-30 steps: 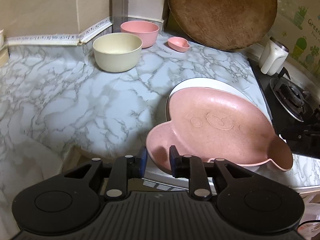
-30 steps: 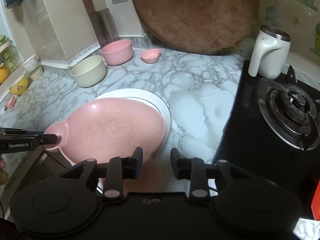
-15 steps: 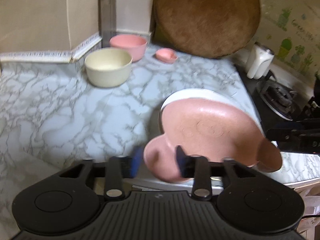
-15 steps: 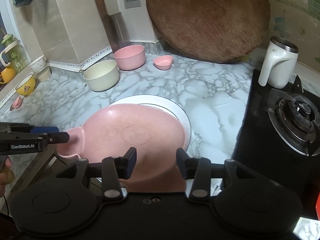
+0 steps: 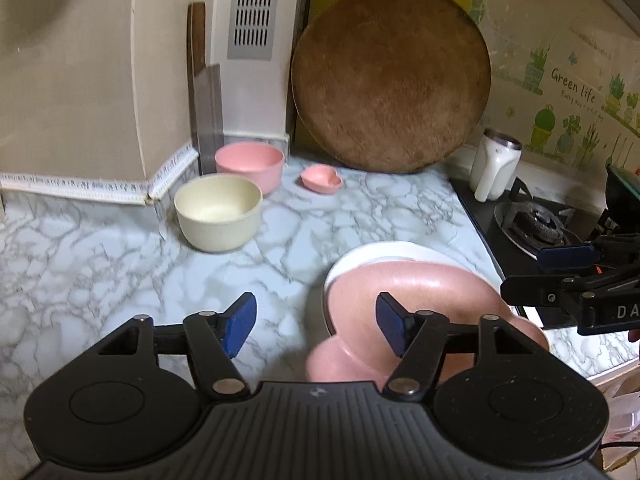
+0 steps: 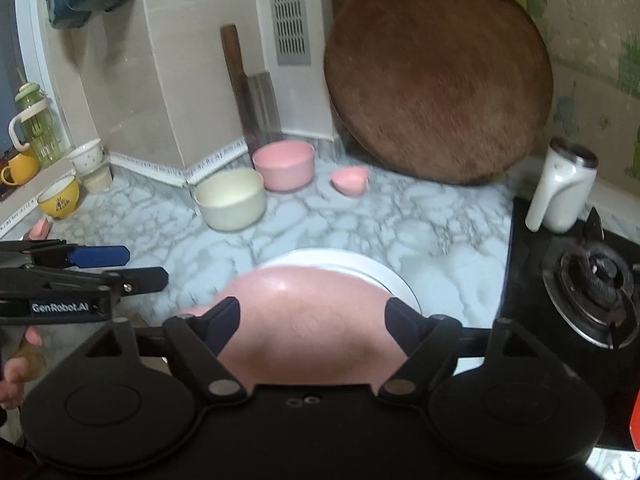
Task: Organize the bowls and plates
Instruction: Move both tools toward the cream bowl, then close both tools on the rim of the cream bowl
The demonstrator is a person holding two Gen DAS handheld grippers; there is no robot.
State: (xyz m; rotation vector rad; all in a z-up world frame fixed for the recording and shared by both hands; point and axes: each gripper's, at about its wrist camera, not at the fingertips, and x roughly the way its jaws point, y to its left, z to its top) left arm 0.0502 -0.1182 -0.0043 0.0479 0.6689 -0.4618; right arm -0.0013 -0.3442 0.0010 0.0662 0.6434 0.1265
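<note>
A pink bear-shaped plate (image 5: 424, 292) lies on a white round plate (image 5: 384, 250) near the counter's front edge; both also show in the right wrist view, pink plate (image 6: 312, 300) on white plate (image 6: 384, 276). My left gripper (image 5: 316, 322) is open and empty, just above and left of the pink plate's ear. My right gripper (image 6: 312, 324) is open and empty above the pink plate. A cream bowl (image 5: 218, 216), a pink bowl (image 5: 250, 164) and a small pink dish (image 5: 320, 178) stand at the back.
A round wooden board (image 5: 390, 96) leans on the back wall. A cleaver (image 6: 256, 100) stands in the corner. A white jug (image 5: 494, 170) and a gas stove (image 6: 592, 280) are on the right. Cups and a yellow bowl (image 6: 60, 198) sit far left.
Both grippers have opened wide, let go of the pink plate and pulled back and up. The pink plate now rests on the white plate.
</note>
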